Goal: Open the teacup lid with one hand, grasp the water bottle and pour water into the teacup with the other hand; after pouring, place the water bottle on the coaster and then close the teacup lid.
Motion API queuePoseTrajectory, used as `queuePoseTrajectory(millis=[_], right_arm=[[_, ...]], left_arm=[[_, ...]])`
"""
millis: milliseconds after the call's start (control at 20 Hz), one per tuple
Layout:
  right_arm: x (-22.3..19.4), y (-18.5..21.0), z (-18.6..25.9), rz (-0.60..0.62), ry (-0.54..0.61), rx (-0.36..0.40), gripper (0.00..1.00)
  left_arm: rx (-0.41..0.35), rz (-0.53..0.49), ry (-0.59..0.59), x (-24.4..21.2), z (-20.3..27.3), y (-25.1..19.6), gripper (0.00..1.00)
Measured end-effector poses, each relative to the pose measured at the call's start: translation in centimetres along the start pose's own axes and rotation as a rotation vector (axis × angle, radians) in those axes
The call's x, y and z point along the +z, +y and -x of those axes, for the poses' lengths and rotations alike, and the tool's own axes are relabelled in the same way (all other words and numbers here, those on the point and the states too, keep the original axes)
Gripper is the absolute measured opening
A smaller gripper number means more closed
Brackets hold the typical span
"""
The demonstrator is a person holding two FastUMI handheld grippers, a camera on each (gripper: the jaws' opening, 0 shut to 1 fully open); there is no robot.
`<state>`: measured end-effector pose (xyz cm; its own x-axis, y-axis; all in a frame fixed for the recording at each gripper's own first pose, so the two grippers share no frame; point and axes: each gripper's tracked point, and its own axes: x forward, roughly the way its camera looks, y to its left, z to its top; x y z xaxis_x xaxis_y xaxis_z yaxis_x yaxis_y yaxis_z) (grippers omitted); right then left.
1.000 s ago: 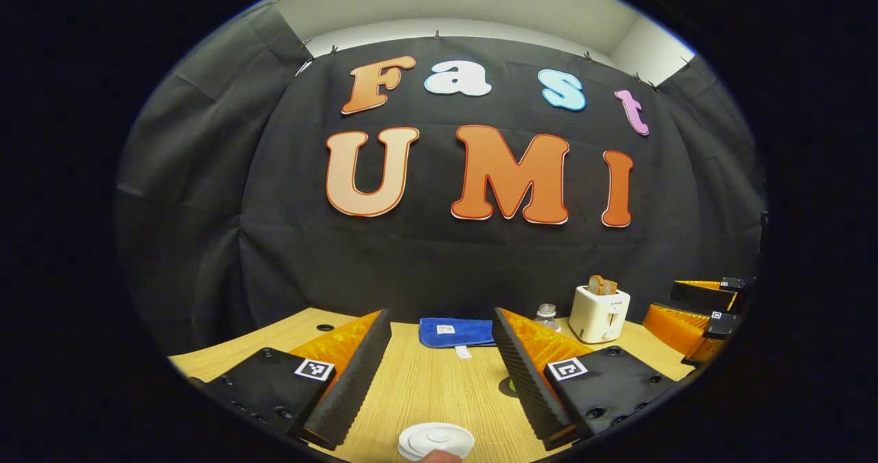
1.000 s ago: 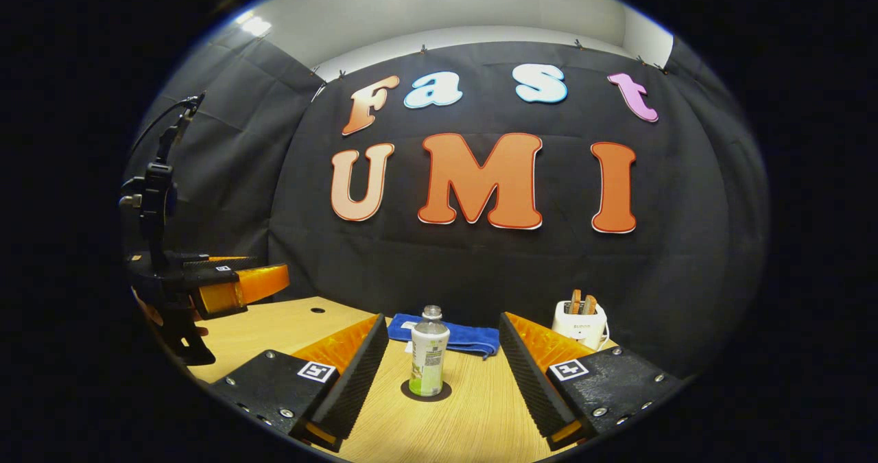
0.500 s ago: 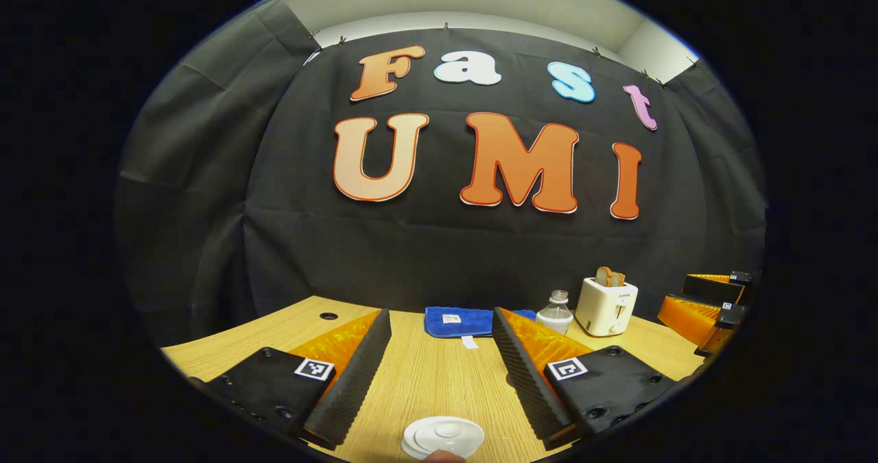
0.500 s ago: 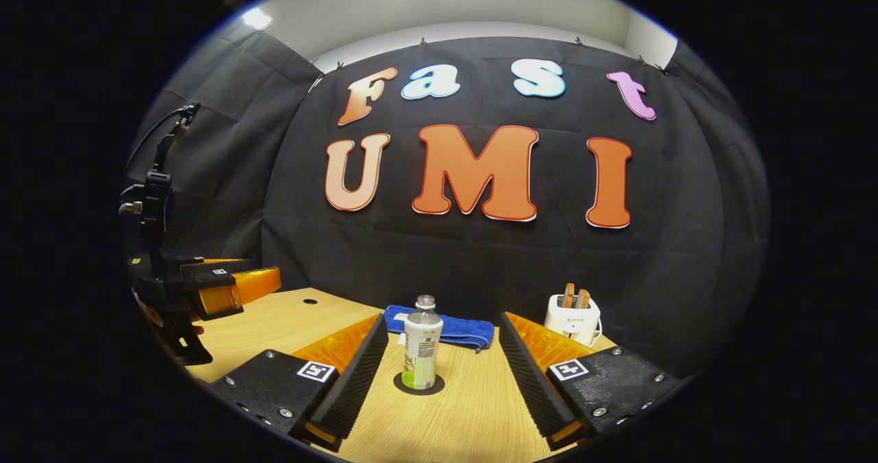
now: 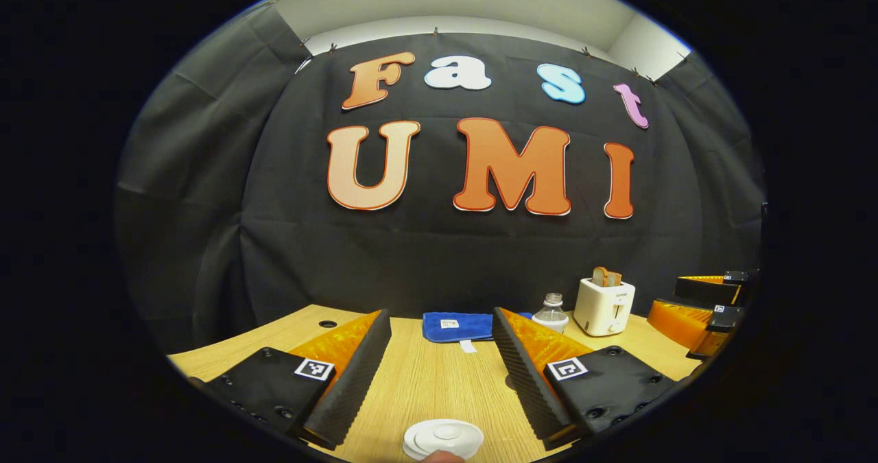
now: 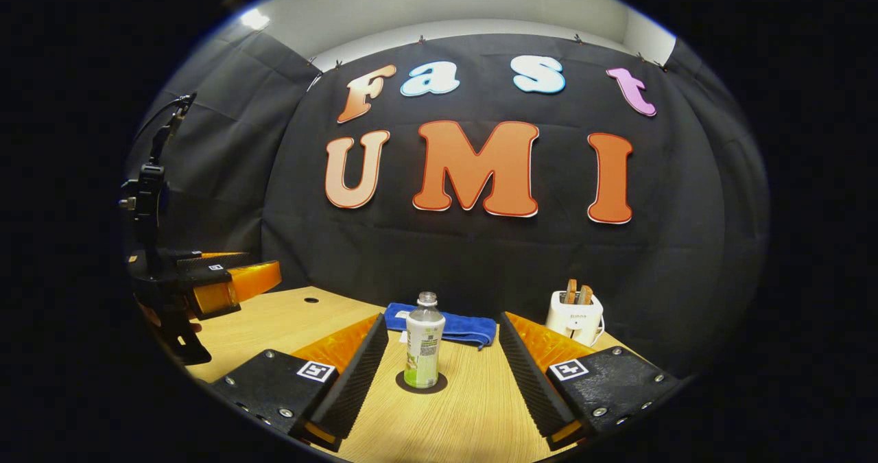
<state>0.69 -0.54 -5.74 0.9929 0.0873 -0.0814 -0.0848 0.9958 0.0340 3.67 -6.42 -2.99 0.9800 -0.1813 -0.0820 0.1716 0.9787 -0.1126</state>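
Counting one water bottle [image 6: 424,343] on one coaster [image 6: 421,383], one toaster [image 6: 577,317].

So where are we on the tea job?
The water bottle stands upright on the coaster, free of the open right gripper, so placing looks done. The left gripper hangs open over the white teacup lid; whether it's seated I can't tell. Closing it may remain.

Right gripper [image 6: 439,381] jaws wide apart, nothing between the pads. Bottle [image 6: 423,343] upright on dark coaster [image 6: 421,383] on table [image 6: 473,422], ahead between the fingers, no contact. Blue cloth [image 6: 456,328] behind it, toaster [image 6: 575,319] right, left gripper [image 6: 226,281] far left.
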Motion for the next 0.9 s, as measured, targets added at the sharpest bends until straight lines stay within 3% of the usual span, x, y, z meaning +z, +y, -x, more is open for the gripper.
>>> queuePoseTrajectory(millis=[900], right_arm=[[2.1,0.9,-0.7,-0.022,0.002,-0.006,0.98]], left_arm=[[-0.009,-0.023,-0.014,1.1,0.3,-1.3,0.97]])
